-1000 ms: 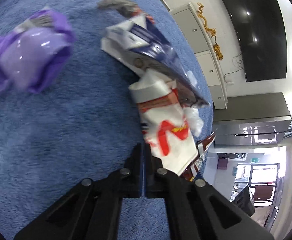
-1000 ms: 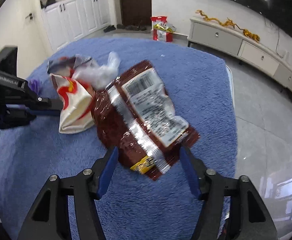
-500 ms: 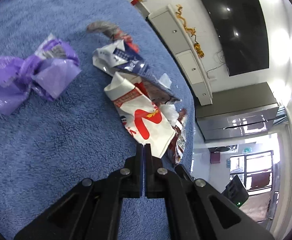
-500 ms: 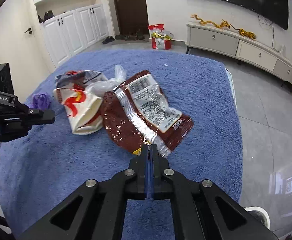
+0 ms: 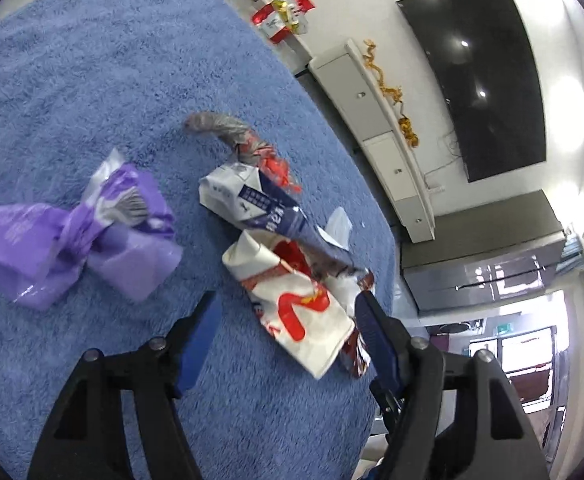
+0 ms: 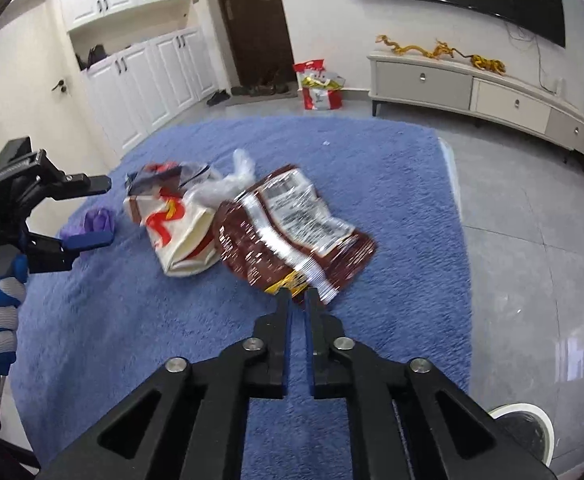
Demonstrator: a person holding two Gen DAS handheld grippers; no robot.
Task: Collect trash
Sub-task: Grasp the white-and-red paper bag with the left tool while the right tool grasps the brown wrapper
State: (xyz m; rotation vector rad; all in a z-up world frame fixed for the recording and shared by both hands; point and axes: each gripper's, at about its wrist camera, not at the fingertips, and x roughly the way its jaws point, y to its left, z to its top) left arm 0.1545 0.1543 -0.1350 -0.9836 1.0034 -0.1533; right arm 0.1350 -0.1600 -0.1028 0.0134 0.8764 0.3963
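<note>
Trash lies on a blue rug (image 5: pixel 92 80). A white and red wrapper (image 5: pixel 292 308) lies between the tips of my open left gripper (image 5: pixel 284 316), not gripped. A blue and white carton (image 5: pixel 252 200), a grey wrapper (image 5: pixel 228 132) and a purple bag (image 5: pixel 72 248) lie nearby. In the right wrist view a brown snack bag (image 6: pixel 292 236) lies beside the white wrapper (image 6: pixel 176 232). My right gripper (image 6: pixel 298 300) is nearly shut, its tips at the brown bag's near edge with a thin gap. The left gripper (image 6: pixel 92 208) shows open at the left.
A TV cabinet (image 6: pixel 484 92) and a red bag (image 6: pixel 318 88) stand on the tiled floor beyond the rug (image 6: pixel 132 340). White cupboards (image 6: pixel 144 80) line the left wall. A white-rimmed bin (image 6: pixel 524 428) sits at the lower right. A clear plastic scrap (image 6: pixel 232 184) lies behind the wrappers.
My left gripper has opened and let go of the white and red wrapper, which now lies on the rug. My right gripper closed half a second ago and now shows a thin gap.
</note>
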